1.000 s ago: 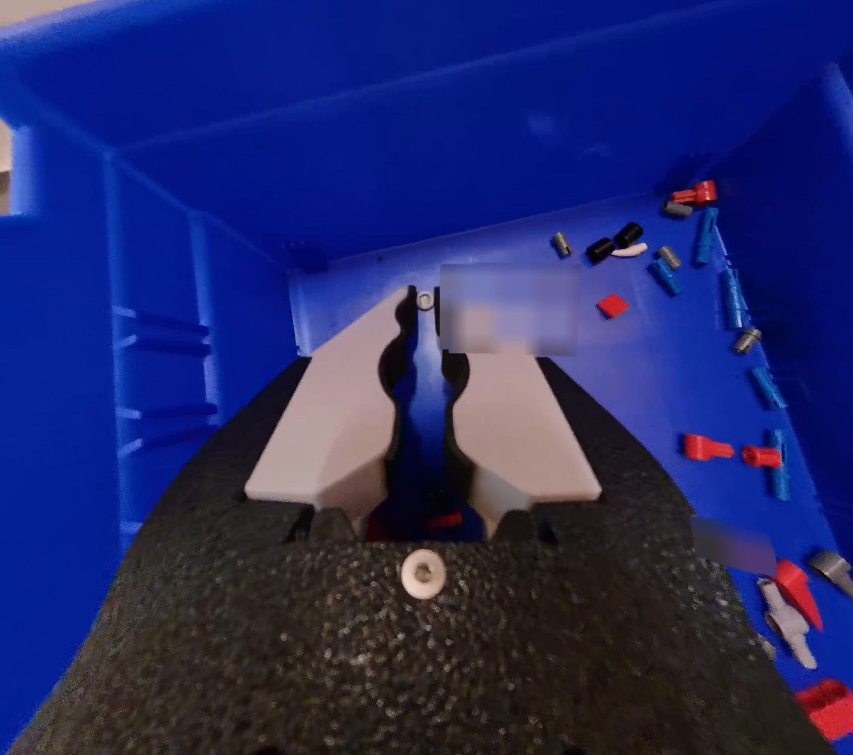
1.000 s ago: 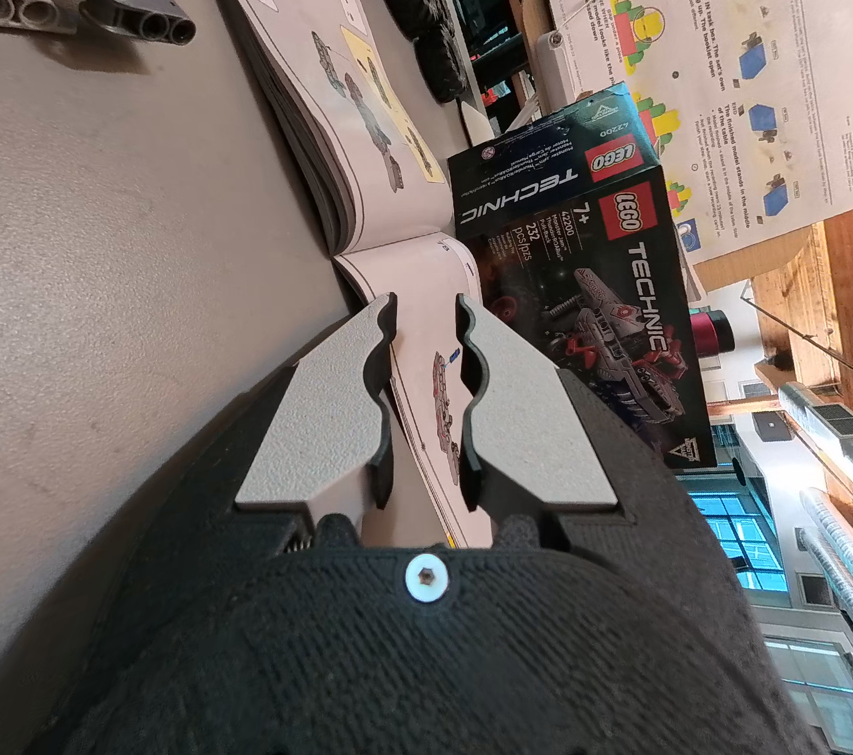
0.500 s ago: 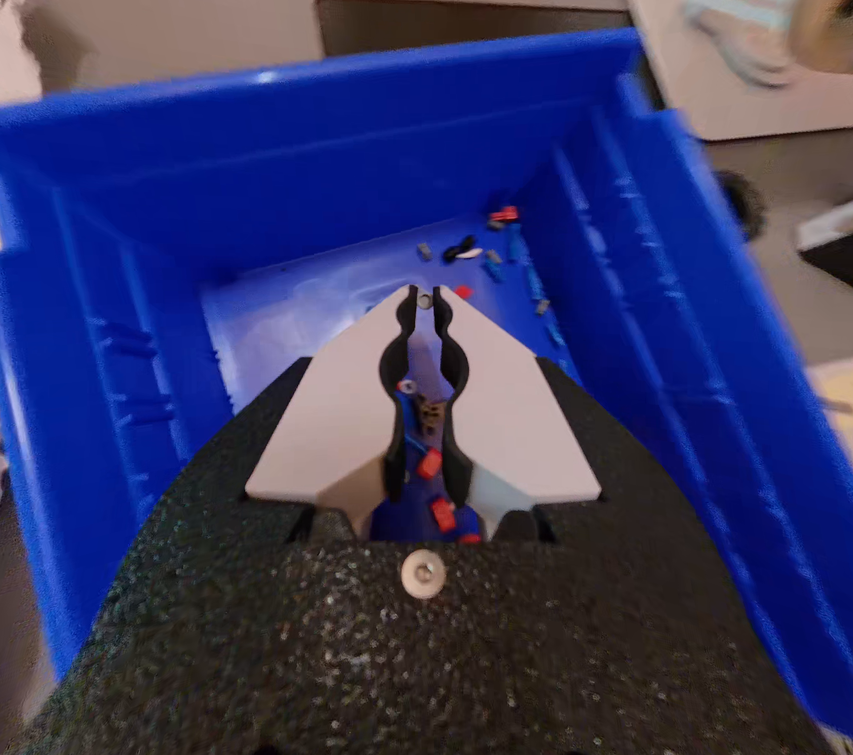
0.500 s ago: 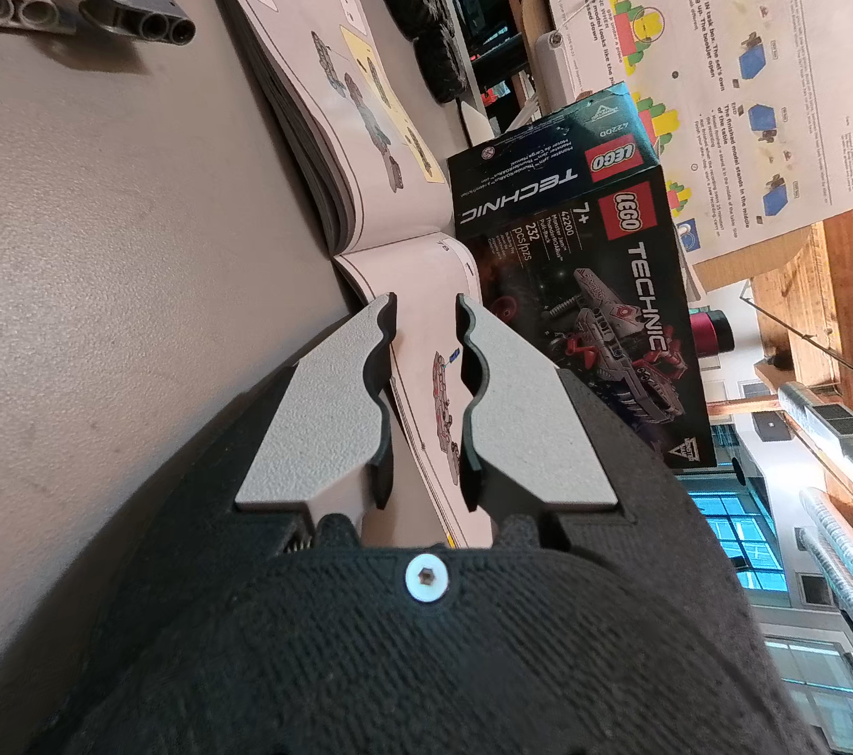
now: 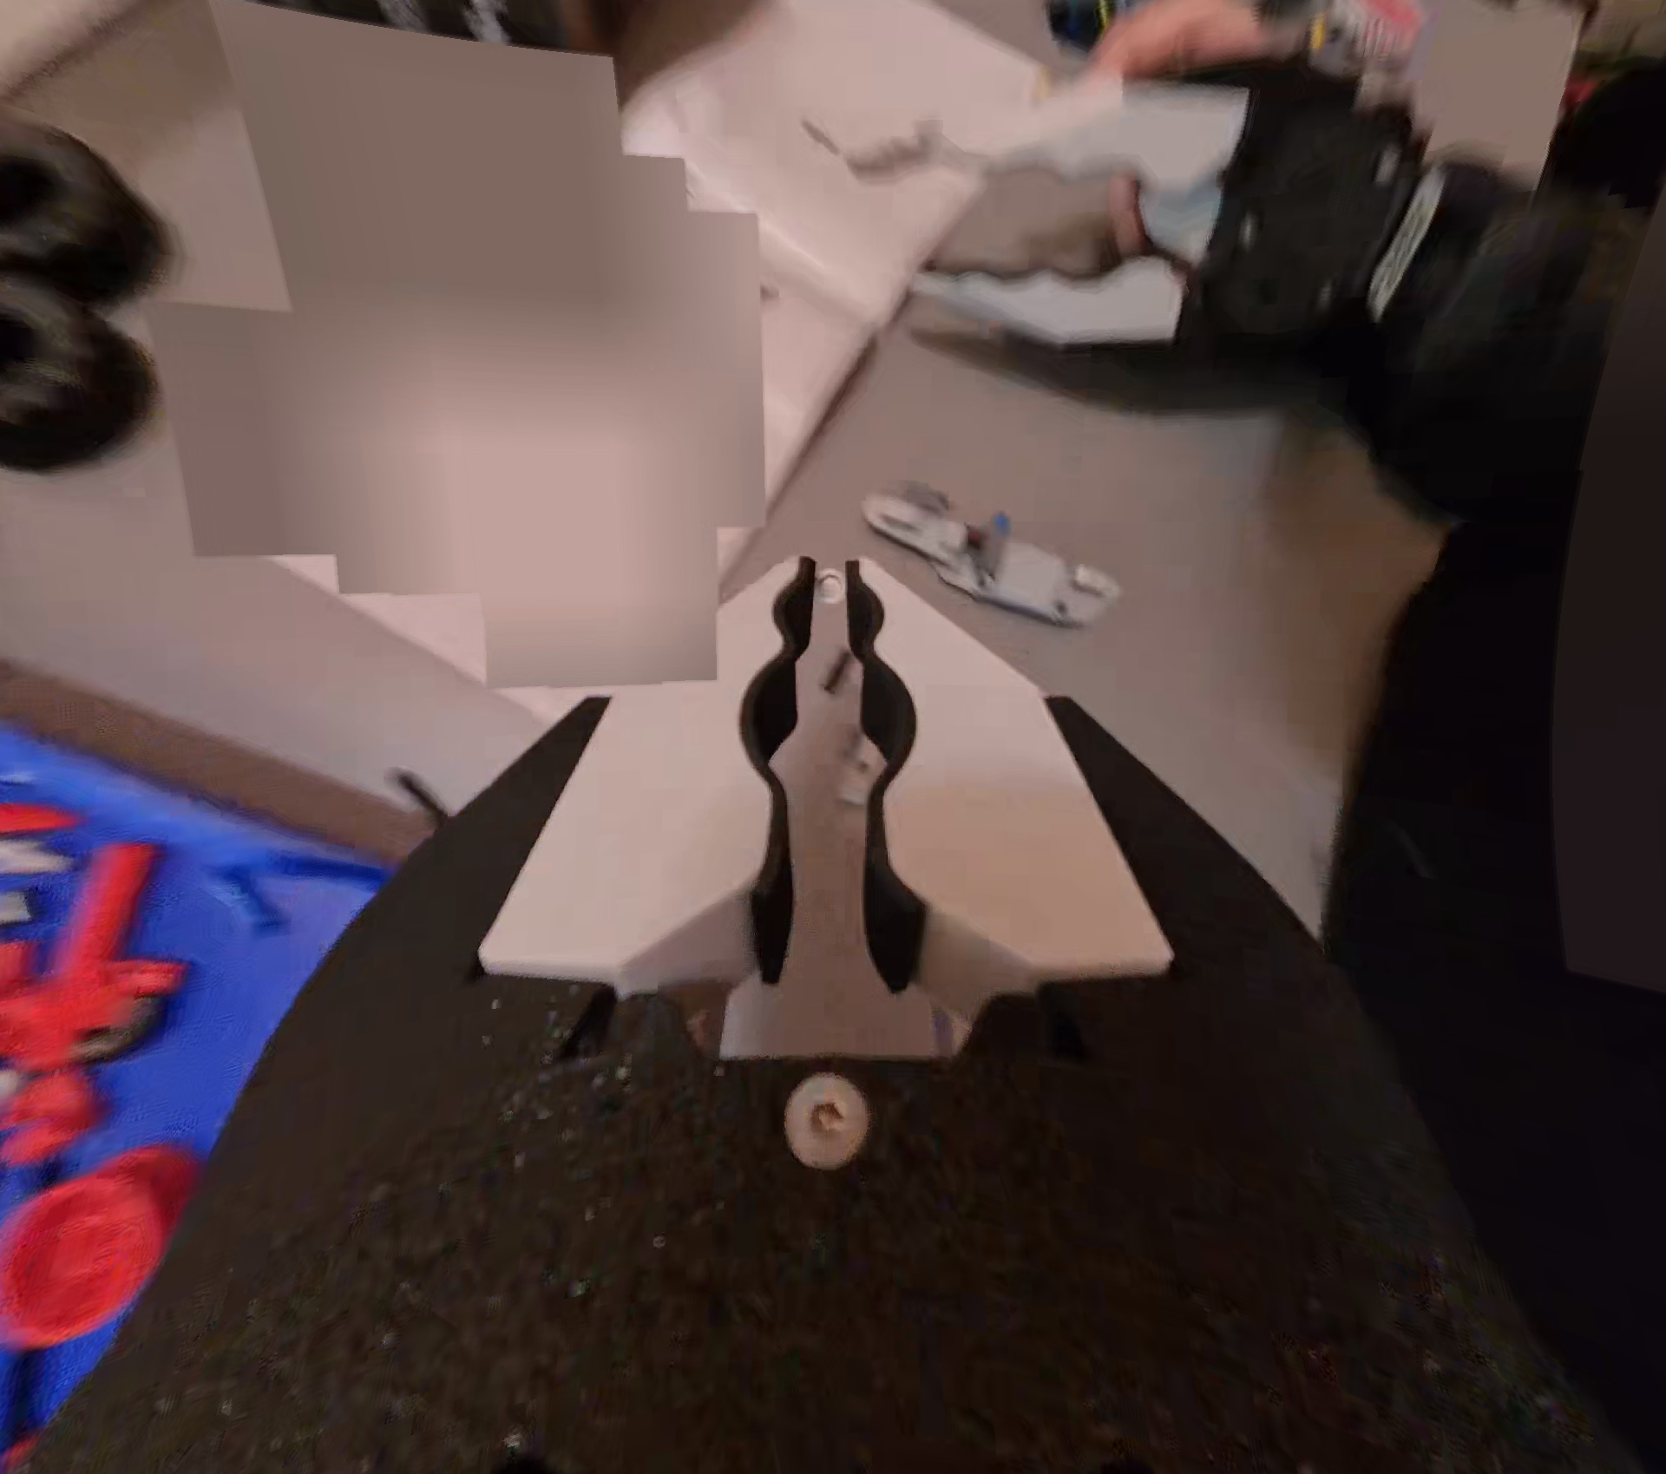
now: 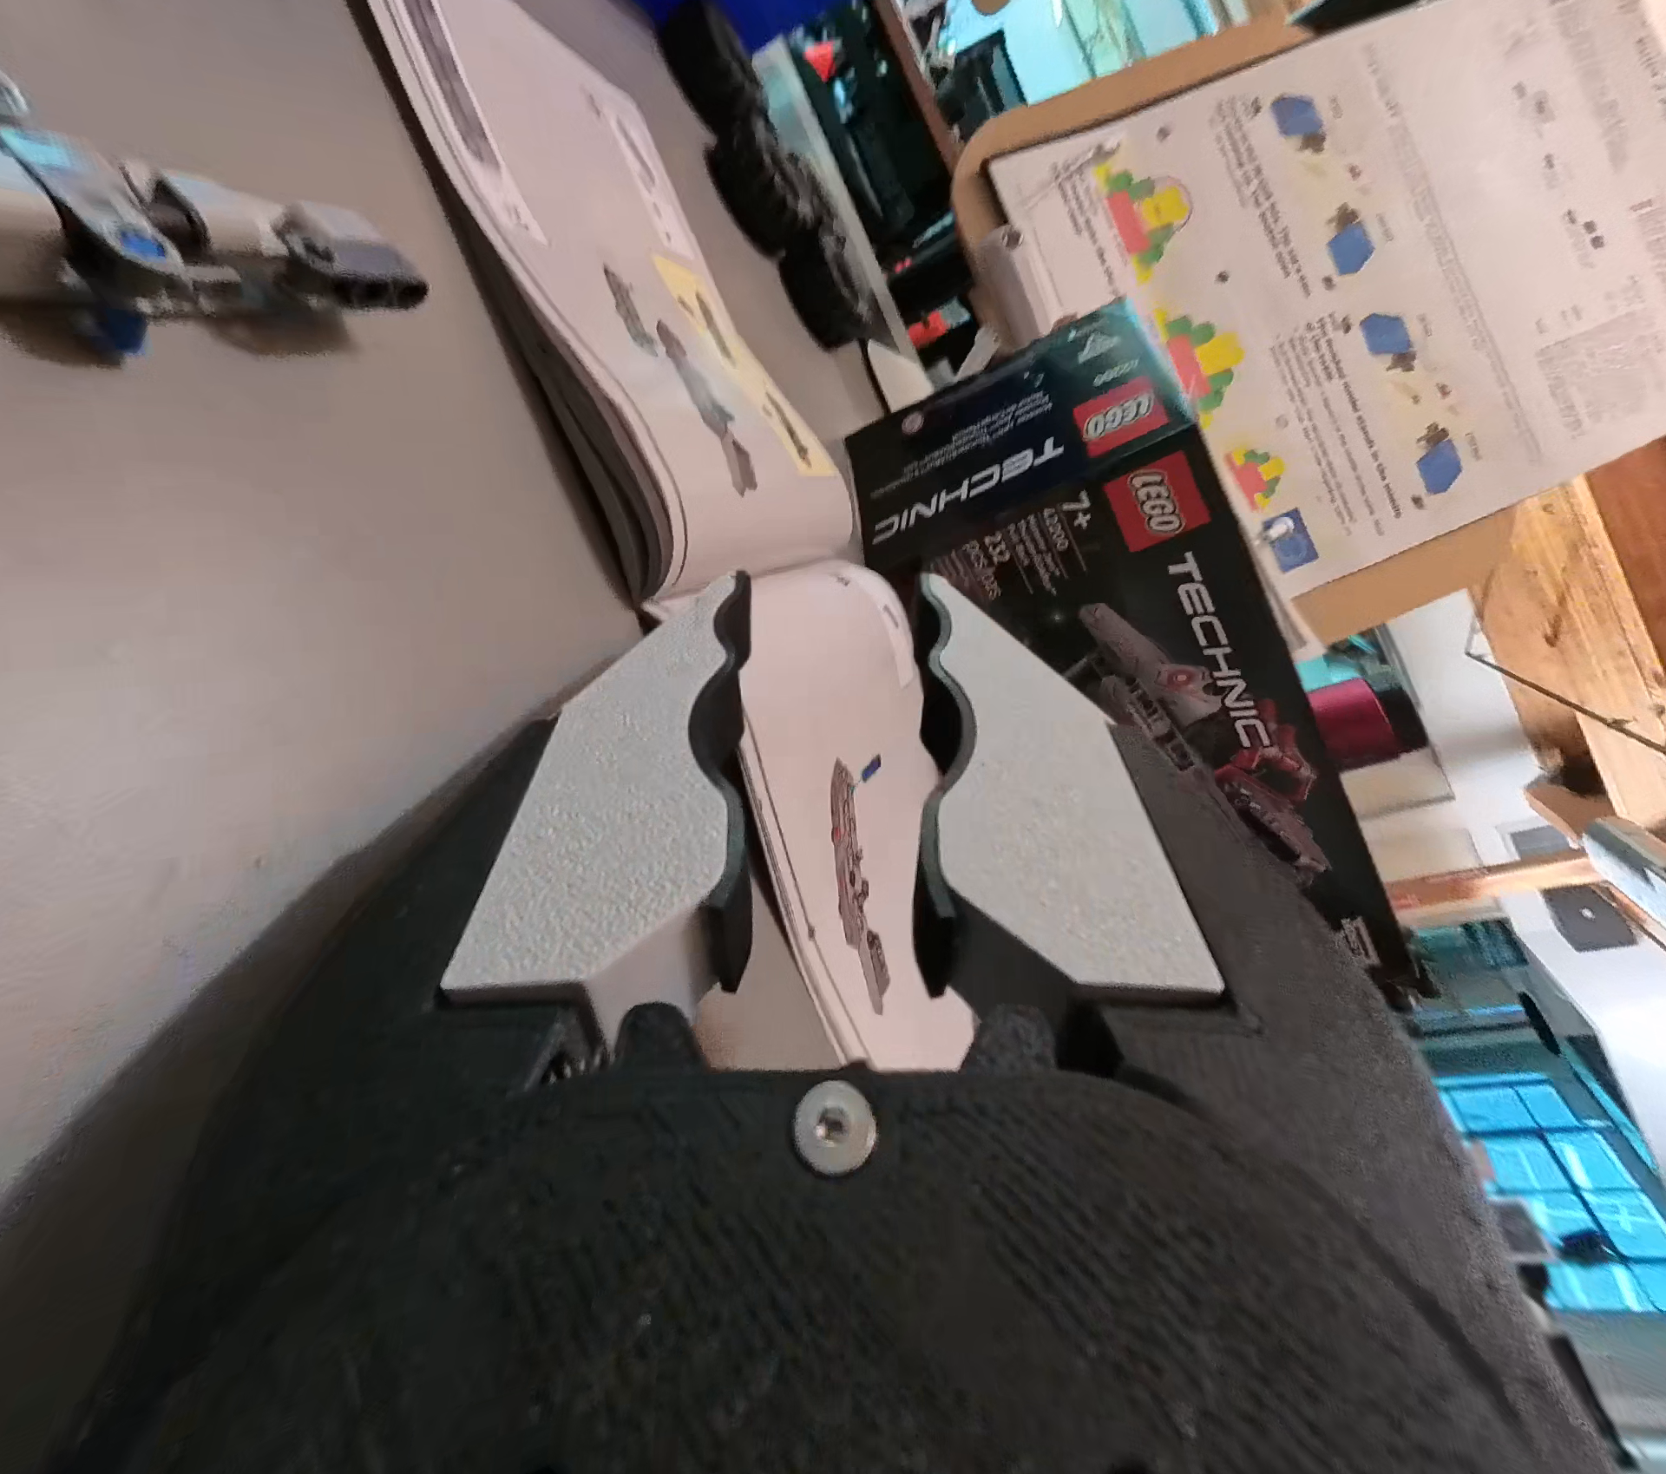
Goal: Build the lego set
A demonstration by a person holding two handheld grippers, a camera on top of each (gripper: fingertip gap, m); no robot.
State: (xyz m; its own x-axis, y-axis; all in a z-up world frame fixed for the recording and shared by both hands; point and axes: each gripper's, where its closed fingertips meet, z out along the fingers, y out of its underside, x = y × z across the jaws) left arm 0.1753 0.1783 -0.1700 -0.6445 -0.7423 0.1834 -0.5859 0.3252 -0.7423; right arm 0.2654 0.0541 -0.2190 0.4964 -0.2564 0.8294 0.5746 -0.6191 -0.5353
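Ring (image 5: 830, 582) pinched at left claw (image 5: 828, 580) tips; right claw (image 6: 834, 591) apart, empty; partial model (image 5: 990, 556) flat on table (image 5: 1127, 710).

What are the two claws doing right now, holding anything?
Left gripper: shut on a tiny pale ring.
Right gripper: open, holding nothing.

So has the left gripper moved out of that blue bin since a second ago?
Yes. The left gripper has come up out of the blue bin, now at its lower left, and points over the table toward the grey lego assembly.
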